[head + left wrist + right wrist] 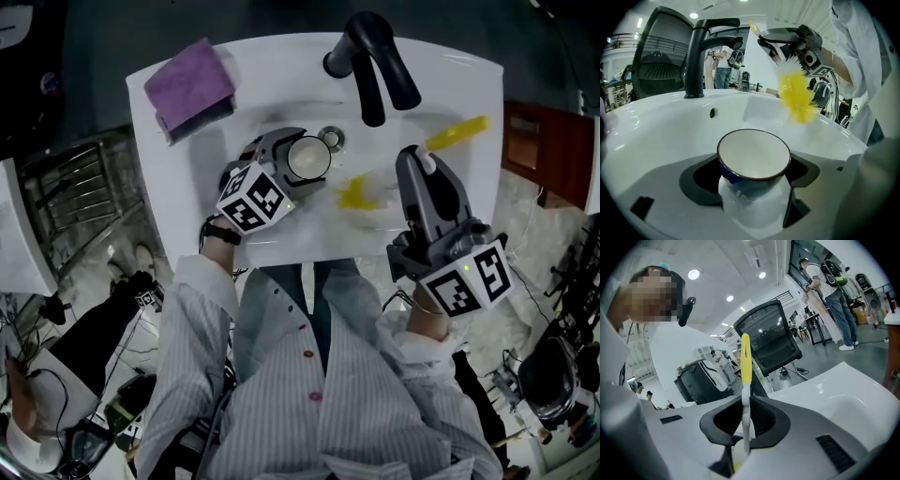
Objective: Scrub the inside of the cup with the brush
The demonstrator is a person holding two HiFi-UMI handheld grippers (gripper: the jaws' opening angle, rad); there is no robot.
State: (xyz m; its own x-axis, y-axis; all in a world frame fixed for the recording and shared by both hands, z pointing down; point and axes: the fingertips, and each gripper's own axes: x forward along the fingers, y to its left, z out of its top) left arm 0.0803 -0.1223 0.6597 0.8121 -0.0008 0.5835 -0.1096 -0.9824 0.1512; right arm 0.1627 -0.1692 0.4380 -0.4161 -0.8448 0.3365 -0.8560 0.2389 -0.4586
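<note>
In the white ceramic sink [178,187], the blue enamel cup with a white inside [753,161] is kept mouth-up between the left gripper's [302,152] wide-open jaws, seemingly unpinched, so that the yellow-bristled brush [797,96], clamped by the right gripper [746,427], can be received.

Left hand-held gripper [753,180] gapes wide; right hand-held gripper [746,425] clamped.

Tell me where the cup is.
In the head view the cup sits in the sink, between the jaws of the left hand-held gripper, beside the drain.
</note>
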